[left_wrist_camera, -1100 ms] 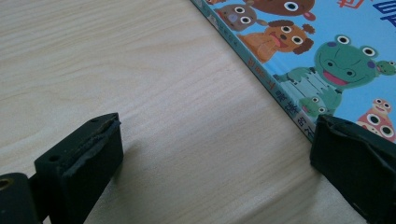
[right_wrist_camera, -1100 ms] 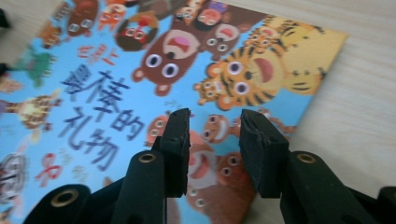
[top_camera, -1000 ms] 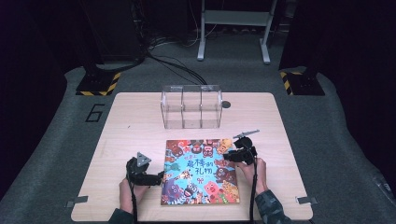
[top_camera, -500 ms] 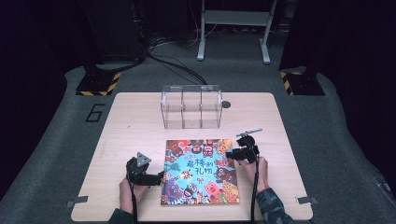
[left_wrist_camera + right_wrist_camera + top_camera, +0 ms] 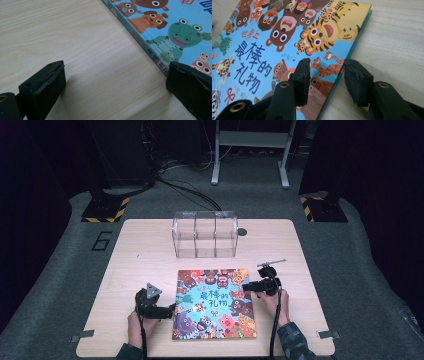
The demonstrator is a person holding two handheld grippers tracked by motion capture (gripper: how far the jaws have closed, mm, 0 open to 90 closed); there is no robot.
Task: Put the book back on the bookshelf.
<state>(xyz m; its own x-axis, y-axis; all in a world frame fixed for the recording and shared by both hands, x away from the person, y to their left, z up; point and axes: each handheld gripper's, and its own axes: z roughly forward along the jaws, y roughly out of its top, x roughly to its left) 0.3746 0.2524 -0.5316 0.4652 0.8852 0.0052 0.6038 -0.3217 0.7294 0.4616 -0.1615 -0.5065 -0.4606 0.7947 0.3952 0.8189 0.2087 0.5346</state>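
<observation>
- Bench point(image 5: 140, 250) of pale wood grain carries a flat picture book point(image 5: 214, 304), closed, its glossy cover full of cartoon animals on blue, its long axis running away from the person.
- At the far left, the left gripper point(image 5: 162, 311) rests low on the bench, jaws wide apart and holding nothing; the spine edge of the book lies just to its right, and in the left gripper view one black jaw stands at that spine while the other is over bare wood.
- In the middle, behind the book, stands a clear plastic box point(image 5: 204, 234) with three compartments, well apart from both hands.
- At the right, the right gripper point(image 5: 246, 287) sits at the far right edge of the book. Its jaws have just been opening a little. In the right gripper view they straddle this thin edge, one over the cover, one over the wood; I judge the pads no longer press it.
- Right hand seems the nearer one to lift the cover, I think.
</observation>
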